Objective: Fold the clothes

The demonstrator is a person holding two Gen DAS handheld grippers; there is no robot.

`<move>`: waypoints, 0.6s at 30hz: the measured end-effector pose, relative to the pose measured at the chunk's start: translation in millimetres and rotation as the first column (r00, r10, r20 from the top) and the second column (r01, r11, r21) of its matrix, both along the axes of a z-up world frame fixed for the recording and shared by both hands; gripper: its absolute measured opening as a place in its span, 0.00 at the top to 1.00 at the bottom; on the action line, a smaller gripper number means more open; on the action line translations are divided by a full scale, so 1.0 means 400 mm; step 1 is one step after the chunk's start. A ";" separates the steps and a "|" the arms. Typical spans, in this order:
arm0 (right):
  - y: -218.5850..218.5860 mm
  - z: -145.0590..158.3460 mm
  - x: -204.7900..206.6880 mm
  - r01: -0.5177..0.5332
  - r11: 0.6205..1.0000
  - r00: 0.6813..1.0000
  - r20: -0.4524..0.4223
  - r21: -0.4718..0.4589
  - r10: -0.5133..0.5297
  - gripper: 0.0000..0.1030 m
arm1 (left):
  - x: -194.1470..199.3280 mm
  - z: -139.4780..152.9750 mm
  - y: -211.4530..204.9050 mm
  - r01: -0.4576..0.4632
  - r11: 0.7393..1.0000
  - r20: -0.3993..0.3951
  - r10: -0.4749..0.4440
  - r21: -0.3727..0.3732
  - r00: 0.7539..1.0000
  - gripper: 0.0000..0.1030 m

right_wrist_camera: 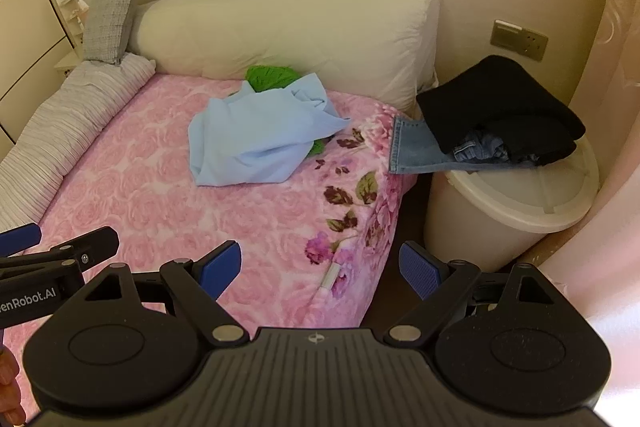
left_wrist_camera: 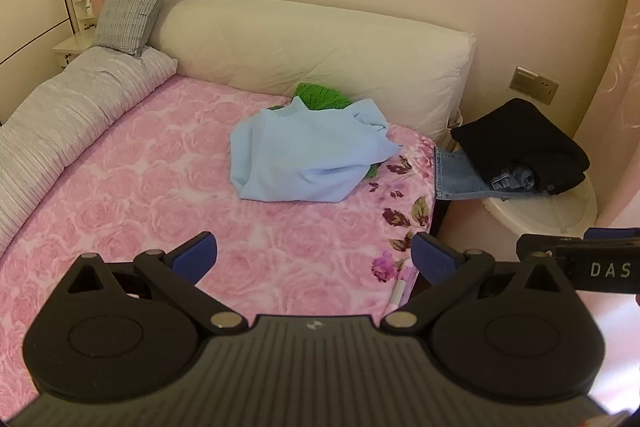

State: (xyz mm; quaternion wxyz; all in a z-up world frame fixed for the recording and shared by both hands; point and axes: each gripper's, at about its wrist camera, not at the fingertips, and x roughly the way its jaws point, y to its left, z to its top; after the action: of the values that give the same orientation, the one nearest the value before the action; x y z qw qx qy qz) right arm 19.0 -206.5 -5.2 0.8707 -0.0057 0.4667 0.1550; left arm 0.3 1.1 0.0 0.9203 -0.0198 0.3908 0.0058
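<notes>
A crumpled light blue garment (left_wrist_camera: pixel 308 155) lies on the pink floral bed (left_wrist_camera: pixel 160 187), partly over a green garment (left_wrist_camera: pixel 320 95). Both also show in the right wrist view: the blue garment (right_wrist_camera: pixel 260 135) and the green one (right_wrist_camera: pixel 268 77). My left gripper (left_wrist_camera: pixel 314 255) is open and empty, held above the bed's near part, well short of the clothes. My right gripper (right_wrist_camera: pixel 320 269) is open and empty, over the bed's right edge. Each gripper shows at the edge of the other's view.
A black garment (right_wrist_camera: pixel 500 103) and blue jeans (right_wrist_camera: pixel 416 147) lie on a round white bedside table (right_wrist_camera: pixel 520 195) to the right of the bed. A white headboard cushion (left_wrist_camera: pixel 312 43) stands behind. A grey rolled quilt (left_wrist_camera: pixel 60 115) and grey pillow (left_wrist_camera: pixel 132 7) lie at the left.
</notes>
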 end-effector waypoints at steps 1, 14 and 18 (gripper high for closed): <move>0.001 0.000 0.000 0.000 1.000 1.000 0.001 0.000 0.000 0.14 | 0.002 0.000 0.005 0.002 1.000 -0.002 -0.002 -0.006 1.000 0.01; 0.058 -0.011 0.006 0.022 1.000 1.000 0.013 -0.001 -0.022 0.14 | 0.035 -0.011 0.041 0.026 1.000 -0.007 -0.026 0.005 1.000 0.01; 0.073 -0.022 0.002 0.025 1.000 1.000 0.016 0.002 -0.025 0.14 | 0.043 -0.013 0.056 0.028 1.000 -0.001 -0.028 0.009 1.000 0.01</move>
State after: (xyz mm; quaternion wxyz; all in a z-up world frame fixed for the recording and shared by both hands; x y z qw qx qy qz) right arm 19.9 -177.3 -13.9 0.8764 -0.0002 0.4594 0.1446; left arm 17.5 23.3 -5.2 0.9202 -0.0101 0.3914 -0.0053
